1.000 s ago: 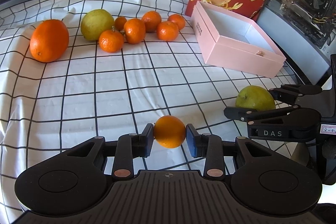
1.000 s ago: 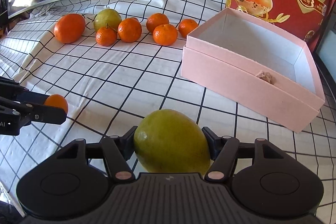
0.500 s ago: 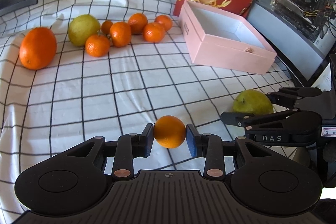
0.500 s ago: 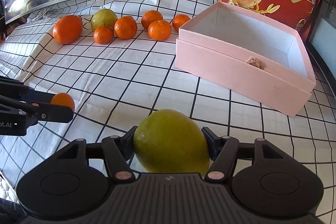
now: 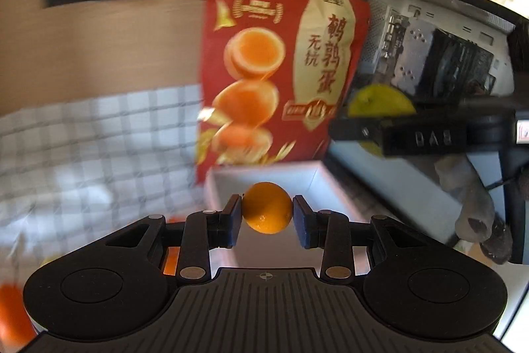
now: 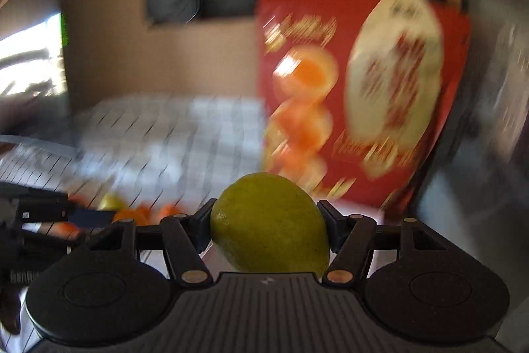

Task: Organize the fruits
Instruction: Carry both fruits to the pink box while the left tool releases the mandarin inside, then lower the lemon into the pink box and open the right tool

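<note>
My left gripper (image 5: pixel 267 215) is shut on a small orange tangerine (image 5: pixel 267 204), held in the air in front of the open pink box (image 5: pixel 220 179). In the right wrist view my right gripper (image 6: pixel 269 230) is shut on a large green citrus fruit (image 6: pixel 264 207). That green fruit (image 5: pixel 380 101) and the right gripper (image 5: pixel 360 129) also show at the right of the left wrist view, higher than the box. The left gripper's fingers (image 6: pixel 89 217) reach in from the left edge. Several loose oranges (image 6: pixel 132 214) lie blurred on the checked cloth (image 5: pixel 99 134).
A tall red snack bag (image 5: pixel 274 65) stands just behind the box. An open computer case (image 5: pixel 429 55) rises at the right. A tan wall with a dark bar closes the back. Both views are smeared by motion.
Both grippers have risen with their fruits and swung toward the pink box and red bag. The cloth and loose oranges have dropped to the lower left of both views.
</note>
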A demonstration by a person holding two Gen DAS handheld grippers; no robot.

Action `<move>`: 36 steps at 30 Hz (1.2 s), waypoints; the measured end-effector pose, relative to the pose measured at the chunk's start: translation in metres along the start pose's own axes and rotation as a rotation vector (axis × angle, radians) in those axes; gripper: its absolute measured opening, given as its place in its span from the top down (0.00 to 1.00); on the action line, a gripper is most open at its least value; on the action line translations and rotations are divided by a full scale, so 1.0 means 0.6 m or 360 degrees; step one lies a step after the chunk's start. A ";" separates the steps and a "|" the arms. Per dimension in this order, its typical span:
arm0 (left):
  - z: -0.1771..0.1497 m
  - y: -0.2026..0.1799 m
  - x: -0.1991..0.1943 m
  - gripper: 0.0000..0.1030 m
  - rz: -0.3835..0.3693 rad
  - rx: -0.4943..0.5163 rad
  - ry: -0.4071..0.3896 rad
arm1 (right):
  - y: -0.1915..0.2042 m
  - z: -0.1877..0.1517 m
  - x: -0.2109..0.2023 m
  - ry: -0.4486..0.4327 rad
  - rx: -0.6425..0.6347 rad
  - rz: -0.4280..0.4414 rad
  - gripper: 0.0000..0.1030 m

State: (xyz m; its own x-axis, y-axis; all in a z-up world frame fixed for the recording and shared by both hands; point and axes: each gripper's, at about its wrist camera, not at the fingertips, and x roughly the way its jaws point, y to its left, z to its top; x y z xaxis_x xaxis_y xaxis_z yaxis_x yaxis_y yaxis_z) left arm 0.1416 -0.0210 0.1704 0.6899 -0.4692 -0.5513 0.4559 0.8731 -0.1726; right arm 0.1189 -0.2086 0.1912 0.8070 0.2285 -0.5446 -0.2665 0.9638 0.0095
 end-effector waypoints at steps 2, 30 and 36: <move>0.017 -0.011 0.064 0.63 -0.0007 -0.0053 0.0049 | -0.031 0.034 0.020 -0.0008 0.0021 -0.0061 0.38; -0.223 0.174 -0.080 0.63 0.0467 -0.0528 0.0150 | -0.021 -0.081 0.373 0.0775 0.0041 -0.0111 0.38; -0.263 0.225 -0.120 0.63 0.0563 -0.0695 0.0161 | -0.028 -0.100 0.383 0.0805 0.0093 -0.0133 0.39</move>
State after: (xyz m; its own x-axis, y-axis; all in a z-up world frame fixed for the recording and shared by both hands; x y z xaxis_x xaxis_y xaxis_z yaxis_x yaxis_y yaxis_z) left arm 0.0647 0.1517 0.0581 0.6912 -0.1424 -0.7085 -0.0824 0.9585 -0.2730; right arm 0.2775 -0.1806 0.0157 0.4647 0.0693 -0.8828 -0.1706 0.9853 -0.0125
